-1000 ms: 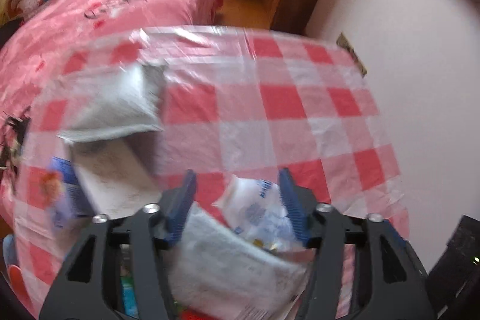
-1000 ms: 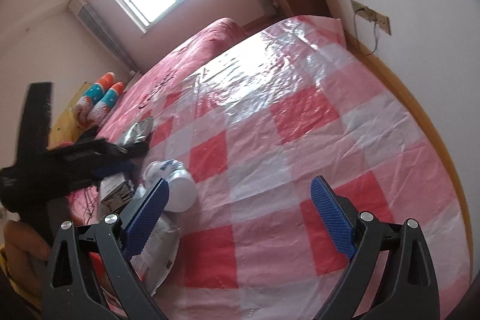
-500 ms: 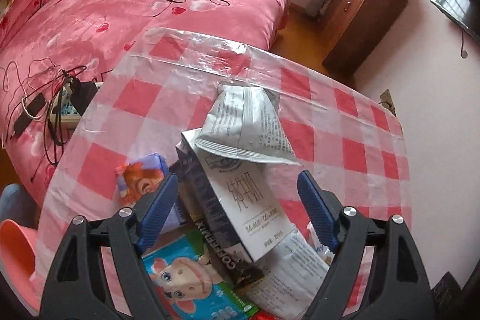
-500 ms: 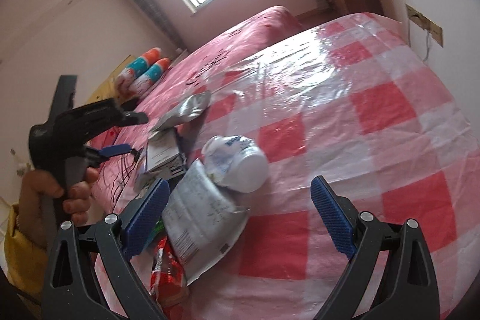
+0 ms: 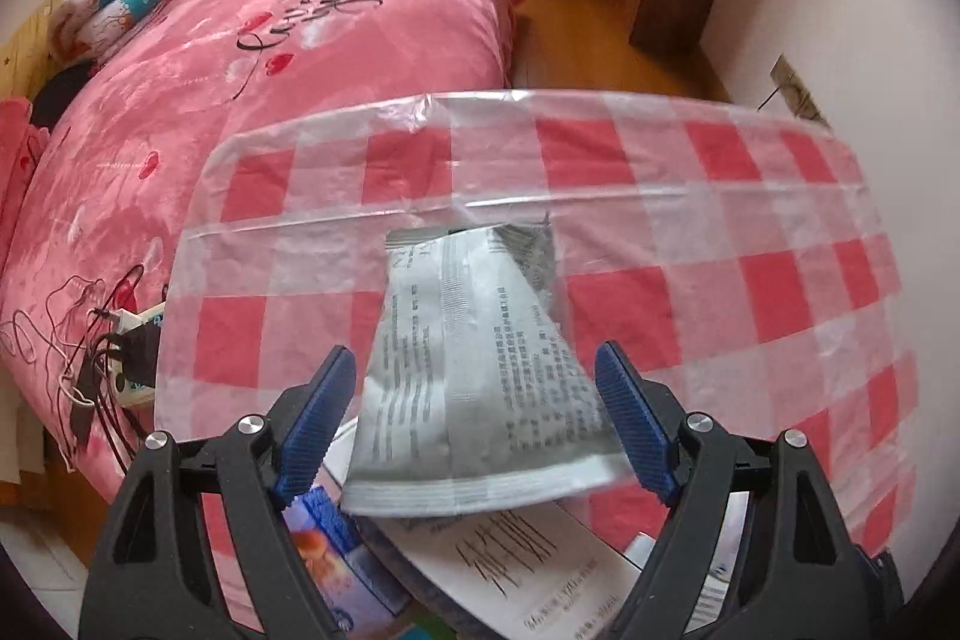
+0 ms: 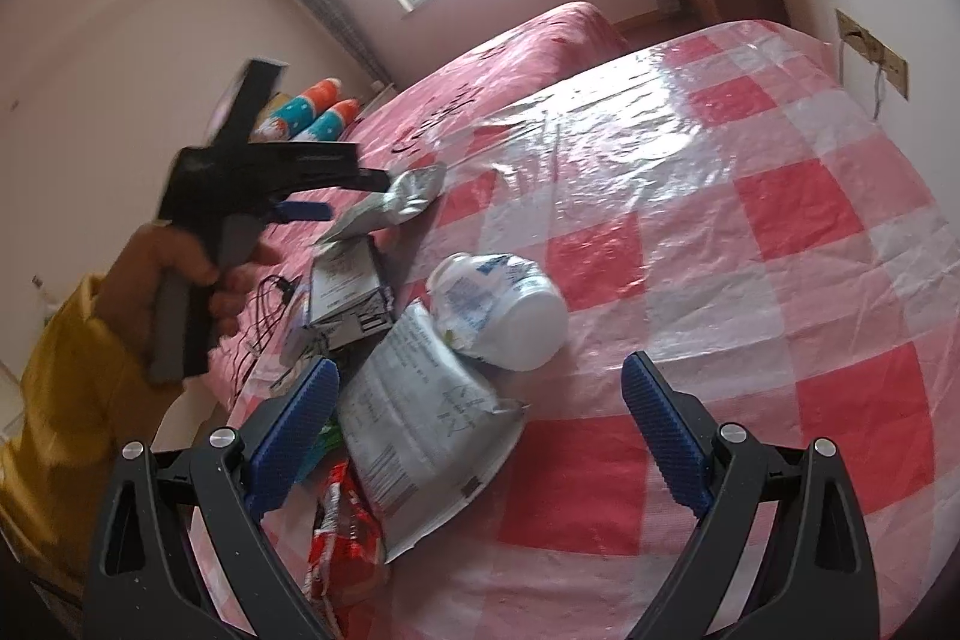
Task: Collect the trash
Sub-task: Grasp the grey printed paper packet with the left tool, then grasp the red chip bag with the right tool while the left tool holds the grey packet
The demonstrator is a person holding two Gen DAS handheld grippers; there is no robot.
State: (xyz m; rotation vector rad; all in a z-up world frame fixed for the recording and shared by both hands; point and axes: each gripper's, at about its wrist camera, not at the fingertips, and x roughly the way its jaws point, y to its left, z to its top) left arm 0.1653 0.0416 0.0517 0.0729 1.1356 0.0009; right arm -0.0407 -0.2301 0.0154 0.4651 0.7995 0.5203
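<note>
Silver pouch [image 5: 480, 370] between open jaws

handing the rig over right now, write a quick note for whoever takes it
Left gripper: open, jaws have just been opening, above the silver foil pouch, which lies between the fingers ungripped.
Right gripper: open, empty, aimed at the grey printed bag.
Trash sits in one pile at the near corner of the checked table cover: pouch, white box, crushed white cup, red wrapper, grey bag.
Done: nothing visibly collected.
Left: pick up every piece; no bin in view.
</note>
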